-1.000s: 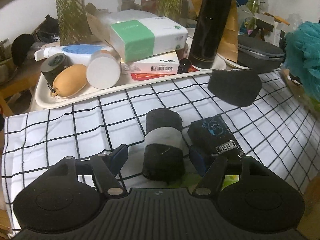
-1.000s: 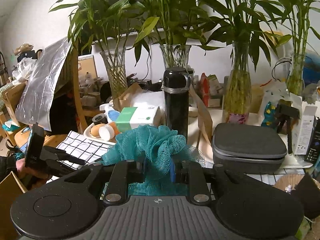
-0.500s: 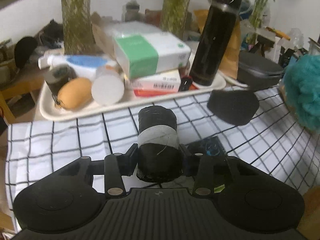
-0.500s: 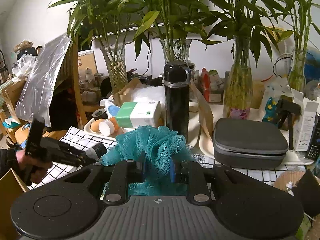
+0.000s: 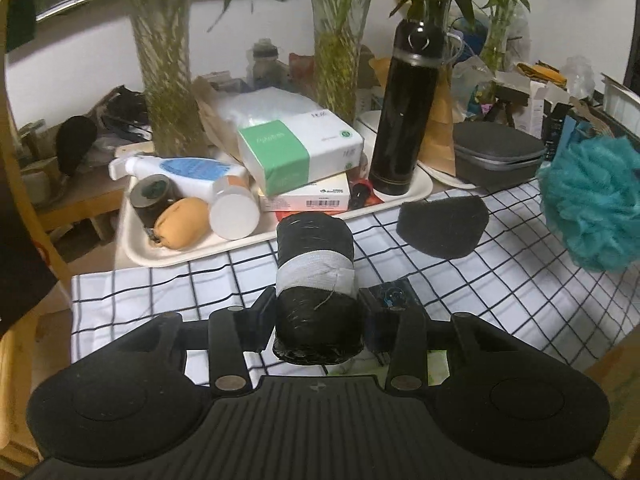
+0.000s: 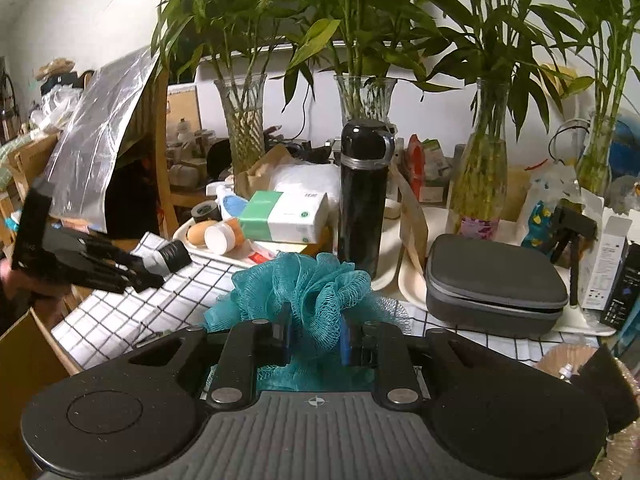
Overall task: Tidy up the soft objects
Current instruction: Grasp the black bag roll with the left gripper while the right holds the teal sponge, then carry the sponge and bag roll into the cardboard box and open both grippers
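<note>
Left gripper (image 5: 318,312): closed tight on the black rolled-up cloth with a white band (image 5: 316,276), held up above the white cloth with black check lines (image 5: 160,292).
Right gripper (image 6: 314,332): closed on the fluffy teal net bath sponge (image 6: 304,284), held in the air over the same checked cloth.
Done so far: two soft things are picked up, one in each gripper. I think the job is only partly done.
Left to do: both need a place to go. The flat black soft pad (image 5: 442,226) and the small dark folded cloth with a blue picture (image 5: 394,294) lie on the checked cloth.
Hard to see: where the soft things should end up is not shown. The brown basket edge (image 6: 568,360) is cut off.
</note>
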